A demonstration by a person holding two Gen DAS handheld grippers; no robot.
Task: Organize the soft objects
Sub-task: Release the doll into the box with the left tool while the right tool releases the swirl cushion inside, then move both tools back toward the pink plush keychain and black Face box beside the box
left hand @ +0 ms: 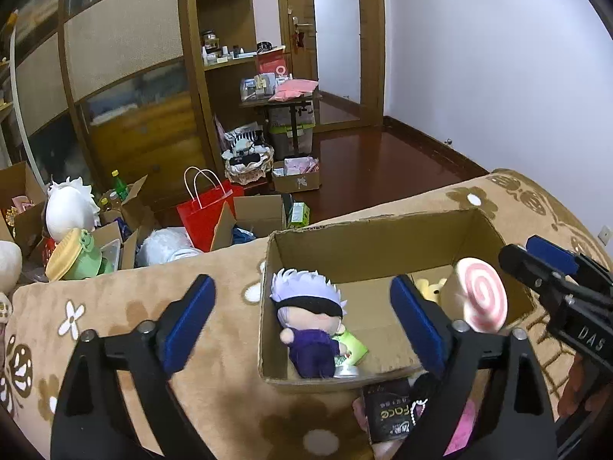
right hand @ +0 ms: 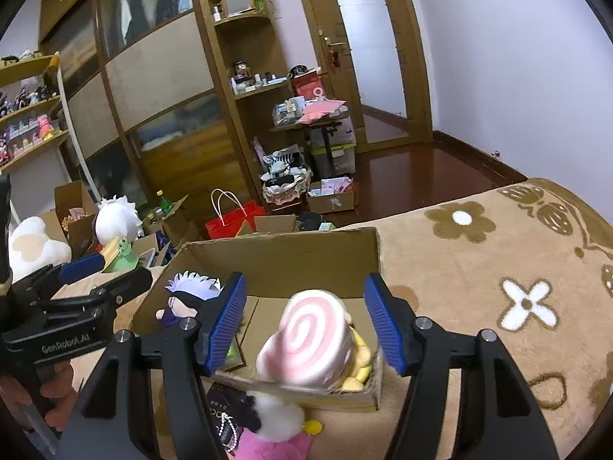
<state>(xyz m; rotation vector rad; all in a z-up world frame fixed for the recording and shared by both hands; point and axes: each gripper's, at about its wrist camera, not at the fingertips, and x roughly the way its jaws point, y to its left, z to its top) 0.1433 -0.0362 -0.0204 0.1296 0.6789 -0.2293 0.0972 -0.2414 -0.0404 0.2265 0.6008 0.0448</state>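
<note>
- Cardboard box sits open on a bed under a tan flowered blanket; soft toys are going into it.
- Left gripper: fingers spread wide, nothing between the pads; it hovers over the box's near-left corner.
- Right gripper: fingers parted, pads clear of the pink swirl cushion that lies between and below them. No grip on it.
- White-haired doll, blindfolded, purple clothes, lies in the left part of the box, partly over a green packet.
- Swirl cushion leans at the right end, on top of a yellow plush; its edge looks close to the near wall.
- Outside the box, against its near wall: a pink and white plush and a dark packet with a bead string.
- Handling judgement: all toys look light, stuffed, squashy, not fragile. Plush fabric should give good friction; a pinch will sink in deep, so close well down.
- Doll: take the torso or the head across its width, not the thin limbs.
- Cushion: grip across the flat faces; a rim grip would likely roll.
- Loose plush outside: take the fluffy white body, clear of the beads.
</note>
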